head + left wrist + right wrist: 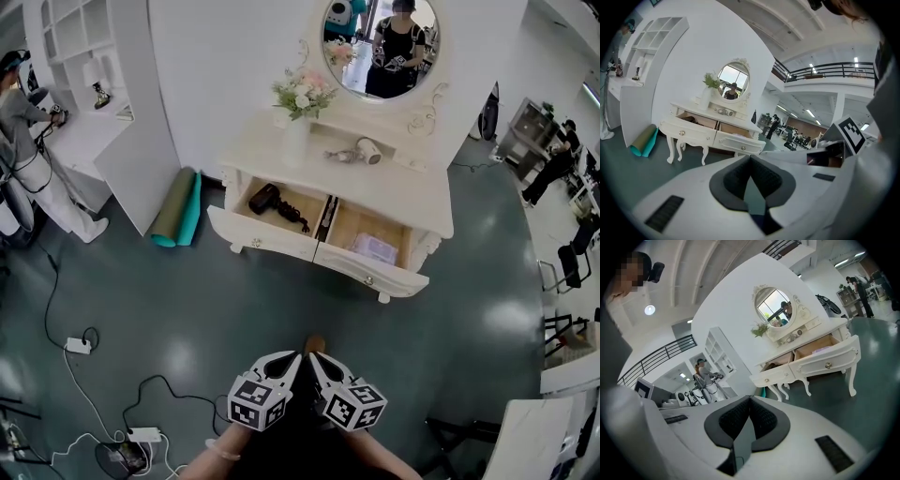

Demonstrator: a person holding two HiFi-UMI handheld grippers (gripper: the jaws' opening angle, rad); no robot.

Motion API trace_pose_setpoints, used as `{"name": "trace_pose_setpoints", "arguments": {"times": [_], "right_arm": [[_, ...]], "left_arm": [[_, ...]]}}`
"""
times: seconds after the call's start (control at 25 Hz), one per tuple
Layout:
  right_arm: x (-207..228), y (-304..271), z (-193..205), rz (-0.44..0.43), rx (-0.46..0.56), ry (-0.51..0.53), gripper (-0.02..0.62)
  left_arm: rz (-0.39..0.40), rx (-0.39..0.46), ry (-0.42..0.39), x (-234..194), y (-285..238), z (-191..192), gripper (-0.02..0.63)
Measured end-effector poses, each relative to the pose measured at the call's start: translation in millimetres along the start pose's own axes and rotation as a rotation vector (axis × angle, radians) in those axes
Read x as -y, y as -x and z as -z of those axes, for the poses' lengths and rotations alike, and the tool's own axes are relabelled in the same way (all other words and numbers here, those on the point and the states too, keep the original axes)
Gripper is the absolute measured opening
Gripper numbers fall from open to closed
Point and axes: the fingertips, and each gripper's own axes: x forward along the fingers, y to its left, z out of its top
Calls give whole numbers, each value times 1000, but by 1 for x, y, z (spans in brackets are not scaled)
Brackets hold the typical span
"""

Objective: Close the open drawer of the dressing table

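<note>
The white dressing table [412, 202] stands against the far wall with both of its drawers pulled out. The left drawer [262, 236] holds a black hair dryer [267, 199]; the right drawer [367, 270] holds a clear packet [375, 248]. Both drawers also show in the left gripper view [696, 133] and the right gripper view [825, 363]. My left gripper [291, 359] and right gripper [317, 360] hover side by side, well short of the table, over the dark floor. Each is shut with nothing between its pads [750, 161] [750, 401].
A vase of flowers [302, 98], a white hair dryer [367, 150] and an oval mirror [380, 47] sit on the tabletop. Rolled mats [178, 208] lean by a white shelf unit [94, 84]. Power strips [80, 345] and cables lie at the left. A person [23, 141] stands far left.
</note>
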Motion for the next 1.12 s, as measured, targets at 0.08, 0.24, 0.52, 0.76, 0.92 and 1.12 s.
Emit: {"name": "trace_pose_setpoints", "arguments": {"times": [0.08,0.24,0.52,0.76,0.92,1.12], "right_arm": [[4,-4,-3,0,-3,-7,29],[10,-13,-9,-3,-6,-14,29],[29,-31,-25,3,-20,-22,29],[43,-54,-40,-2,-41,-31,29],[58,-69,-56,-4,-47,-31,29],[76,-91,-76,-7,-54,-37,29]], "left_arm": [[-7,1,3,-3,-4,-2,20],[-16,-9,6,-10,-14,-6,20],[-9,-34,-4,-16,-39,-15,20],[-18,-47,8,-29,-63,-28,20],[-26,-52,13,-38,-81,-40,20],[-32,-48,21,-51,-106,-58,20]]}}
